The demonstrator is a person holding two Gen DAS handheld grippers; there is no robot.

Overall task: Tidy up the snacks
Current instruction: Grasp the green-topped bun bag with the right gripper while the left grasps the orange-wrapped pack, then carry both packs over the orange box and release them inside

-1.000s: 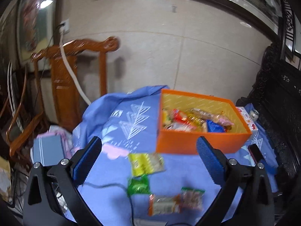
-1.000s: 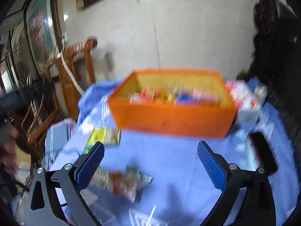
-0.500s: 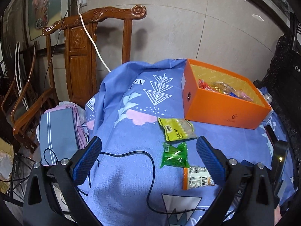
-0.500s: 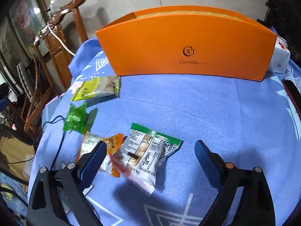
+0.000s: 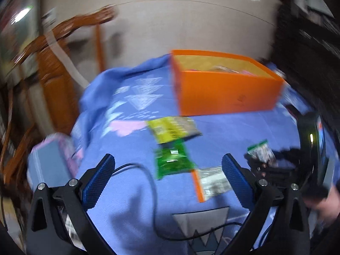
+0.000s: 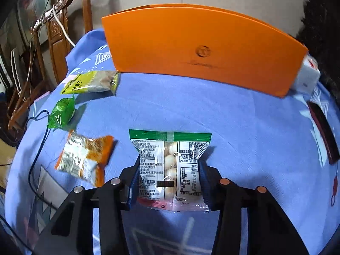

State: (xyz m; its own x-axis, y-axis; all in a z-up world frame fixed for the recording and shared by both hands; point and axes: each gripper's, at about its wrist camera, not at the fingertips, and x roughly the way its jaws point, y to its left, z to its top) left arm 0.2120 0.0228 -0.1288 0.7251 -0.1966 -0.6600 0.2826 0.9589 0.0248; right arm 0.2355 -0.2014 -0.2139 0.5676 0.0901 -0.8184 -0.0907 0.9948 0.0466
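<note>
The right gripper [image 6: 169, 170] points level toward the orange box [image 6: 199, 53] ahead, clamped on a green-topped snack packet [image 6: 170, 165] just above the blue-clothed surface [image 6: 244, 127]. The left gripper [image 5: 167, 178] hovers spread apart, with a green packet [image 5: 173, 161] between its fingers.

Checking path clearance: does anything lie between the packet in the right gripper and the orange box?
Nothing visible does. The right gripper holds the green-topped white snack packet; only bare blue cloth lies before the orange cardboard box.
</note>
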